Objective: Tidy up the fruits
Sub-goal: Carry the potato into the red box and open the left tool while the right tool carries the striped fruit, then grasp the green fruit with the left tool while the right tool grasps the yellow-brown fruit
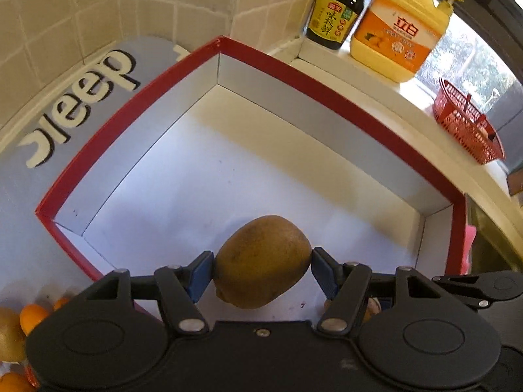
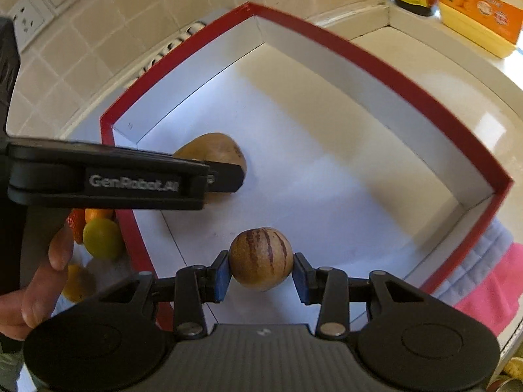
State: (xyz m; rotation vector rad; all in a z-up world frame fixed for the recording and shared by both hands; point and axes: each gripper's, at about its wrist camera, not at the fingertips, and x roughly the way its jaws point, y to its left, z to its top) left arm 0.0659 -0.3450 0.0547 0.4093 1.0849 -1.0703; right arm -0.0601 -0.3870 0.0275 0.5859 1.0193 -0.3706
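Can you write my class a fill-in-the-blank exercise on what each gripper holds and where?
1. The left gripper is shut on a brown ____.
2. The right gripper holds a round fruit marked with purple ____.
3. Both fruits are held over a white-lined box whose rim is ____.
4. On the sill behind the box stands a dark bottle beside a ____ jug.

Missing words: kiwi; stripes; red; yellow

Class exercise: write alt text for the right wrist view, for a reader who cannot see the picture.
The right gripper holds a small round fruit with dark red stripes between its blue-padded fingers, above the white floor of a red-rimmed box. To the left, the left gripper holds a brown kiwi over the same box, and orange and green citrus fruits lie outside the box's left wall.
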